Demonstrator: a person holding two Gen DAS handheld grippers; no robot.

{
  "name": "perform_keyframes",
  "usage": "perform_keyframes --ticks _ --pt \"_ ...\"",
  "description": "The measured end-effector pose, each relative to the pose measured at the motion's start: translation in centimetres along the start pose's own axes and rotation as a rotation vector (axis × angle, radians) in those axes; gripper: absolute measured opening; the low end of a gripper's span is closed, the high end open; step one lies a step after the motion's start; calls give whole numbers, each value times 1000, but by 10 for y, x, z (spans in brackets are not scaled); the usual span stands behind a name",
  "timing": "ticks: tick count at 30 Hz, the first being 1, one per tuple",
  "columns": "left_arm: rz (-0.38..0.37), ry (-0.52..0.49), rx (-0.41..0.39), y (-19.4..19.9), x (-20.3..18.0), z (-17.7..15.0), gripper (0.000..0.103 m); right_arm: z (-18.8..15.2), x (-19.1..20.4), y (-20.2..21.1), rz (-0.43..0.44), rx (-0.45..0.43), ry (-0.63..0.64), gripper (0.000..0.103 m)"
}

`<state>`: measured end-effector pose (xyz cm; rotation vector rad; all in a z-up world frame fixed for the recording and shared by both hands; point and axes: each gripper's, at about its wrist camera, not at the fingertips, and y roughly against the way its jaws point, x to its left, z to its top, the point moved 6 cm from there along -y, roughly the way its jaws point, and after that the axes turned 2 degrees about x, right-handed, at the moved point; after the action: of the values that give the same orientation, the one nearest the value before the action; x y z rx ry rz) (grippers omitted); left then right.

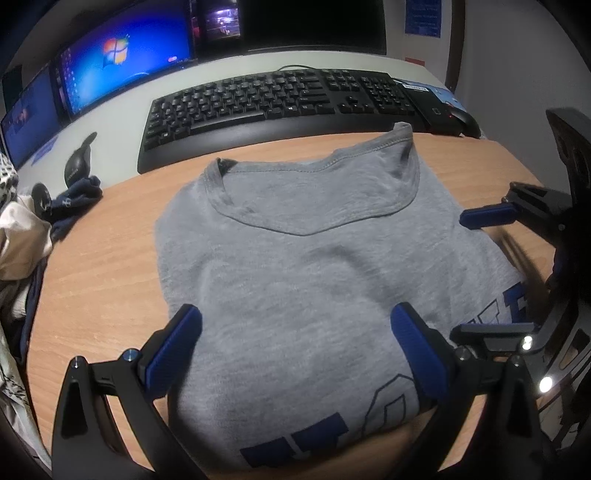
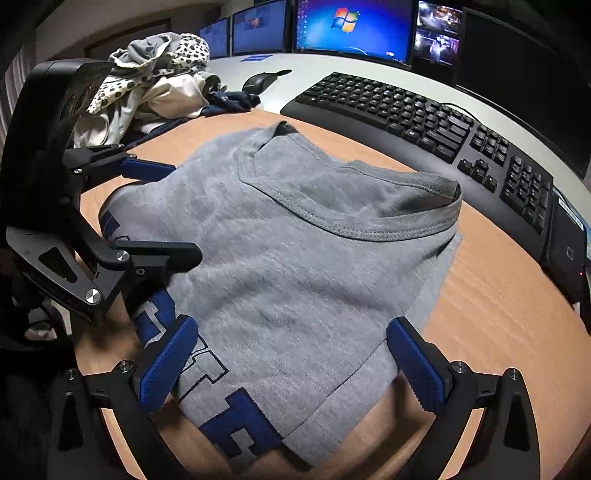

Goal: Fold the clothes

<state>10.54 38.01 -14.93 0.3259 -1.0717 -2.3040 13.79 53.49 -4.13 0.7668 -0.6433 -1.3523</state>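
Lying on table (image 1: 110, 258): grey shirt (image 1: 295, 266), folded, collar pointing to 12 o'clock, blue letters at its near edge.
Left gripper (image 1: 295, 354): hovering over shirt's near edge, jaws spread wide, gripping nothing.
Right gripper (image 2: 291, 365): hanging at shirt's near edge, jaws spread wide, holding nothing.
Keyboard (image 1: 280, 99): sitting beyond the collar, at 12 o'clock.
Clothes pile (image 2: 155, 81): resting at 10 o'clock in right wrist view.
Monitors (image 2: 351, 26): glowing blue behind keyboard.
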Motion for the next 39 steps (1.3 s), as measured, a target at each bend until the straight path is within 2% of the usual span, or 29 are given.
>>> perform_keyframes --ticks 7,12,16,18,20,25,27,32,34,37,39 --pt "-3 36 -5 2 1 0 103 -3 -2 1 -5 4 -40 102" --pt "19 22 -31 10 -2 1 103 -3 0 0 -17 3 -42 102" --pt "-38 57 -82 29 0 3 103 0 2 5 -41 -5 -62 102" --pt "-15 68 -102 40 6 5 103 8 5 19 -42 -45 -66 102" --pt "13 78 -121 51 13 6 103 20 12 37 -7 -96 -63 102" --pt "2 126 -129 64 24 6 103 31 34 31 -105 -42 59 102" --pt "-12 115 -108 63 21 2 103 28 42 19 -115 -2 83 102" --pt "-26 84 -98 67 7 2 103 25 47 27 -93 -5 52 102" --pt "-41 81 -107 75 1 5 103 24 45 39 -132 -20 44 102" --pt "-41 78 -105 83 -7 10 103 20 47 56 -76 -37 18 102" --pt "-15 64 -106 82 -14 12 103 16 50 64 -49 -41 12 102"
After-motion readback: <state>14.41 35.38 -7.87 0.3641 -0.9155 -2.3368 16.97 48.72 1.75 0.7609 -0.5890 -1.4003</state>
